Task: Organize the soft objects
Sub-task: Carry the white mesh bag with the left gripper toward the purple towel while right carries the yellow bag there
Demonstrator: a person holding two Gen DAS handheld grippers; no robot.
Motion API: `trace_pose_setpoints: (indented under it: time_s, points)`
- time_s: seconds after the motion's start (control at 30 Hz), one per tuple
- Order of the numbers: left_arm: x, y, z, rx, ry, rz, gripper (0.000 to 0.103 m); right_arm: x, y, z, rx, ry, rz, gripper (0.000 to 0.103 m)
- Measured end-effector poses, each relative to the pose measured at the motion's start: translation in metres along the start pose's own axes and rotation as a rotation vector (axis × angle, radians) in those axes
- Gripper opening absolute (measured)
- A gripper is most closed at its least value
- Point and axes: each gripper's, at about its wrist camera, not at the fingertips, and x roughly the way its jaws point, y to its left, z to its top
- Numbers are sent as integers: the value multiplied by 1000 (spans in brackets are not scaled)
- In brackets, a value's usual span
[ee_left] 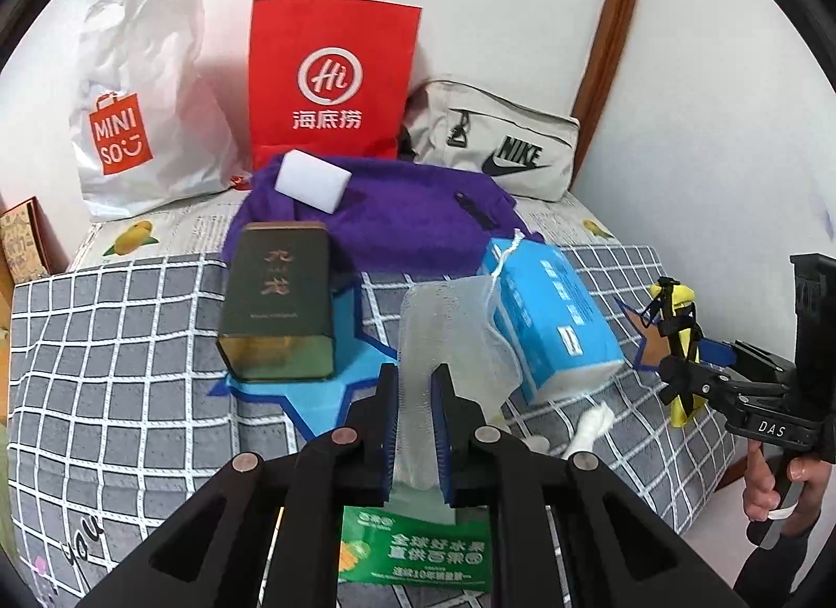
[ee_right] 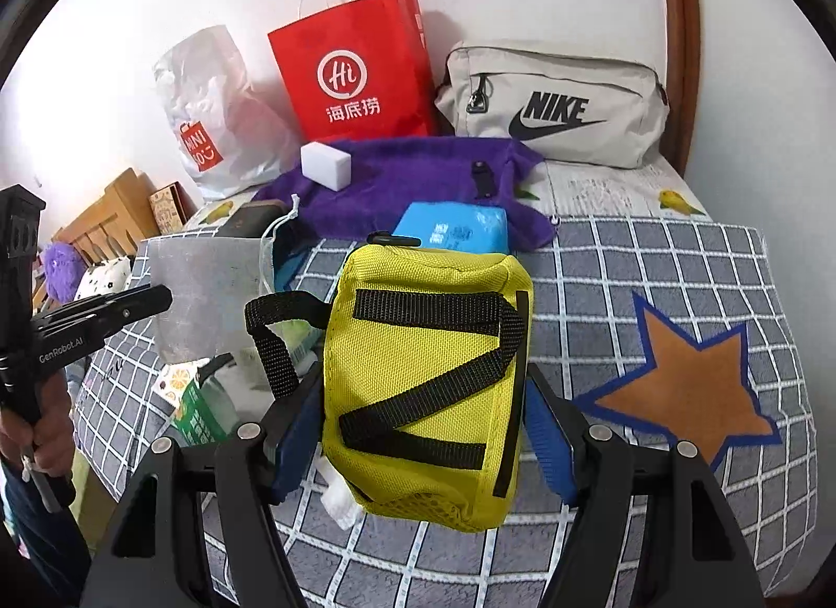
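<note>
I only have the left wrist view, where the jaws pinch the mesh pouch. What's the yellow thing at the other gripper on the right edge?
Observer: A yellow pouch with black straps, clamped between the jaws of the right gripper.
Reviewer: And the patch beside it on the blanket?
Observer: A brown star with a blue border, nothing lying on it.
Reviewer: Anything beyond the bed's left side?
Observer: A purple plush toy near wooden furniture.
</note>
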Motion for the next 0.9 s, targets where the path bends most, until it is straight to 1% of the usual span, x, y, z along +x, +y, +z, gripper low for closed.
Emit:
trace_pose_setpoints:
  time_s: [0.33, 0.43, 0.73, 0.9]
  points:
    - [12, 20, 26, -21, -19, 26, 12, 22, -8, 34, 0, -11, -20, 71]
    - [17, 24, 36, -28, -25, 29, 12, 31, -11, 46, 5, -13, -14, 71]
    - [33, 33, 66, -36, -31, 33, 12, 52, -10, 89, -4, -25, -5, 71]
    - [49, 39, 84, -39, -23, 39, 12, 64, -9, 115, -21, -25, 2, 71]
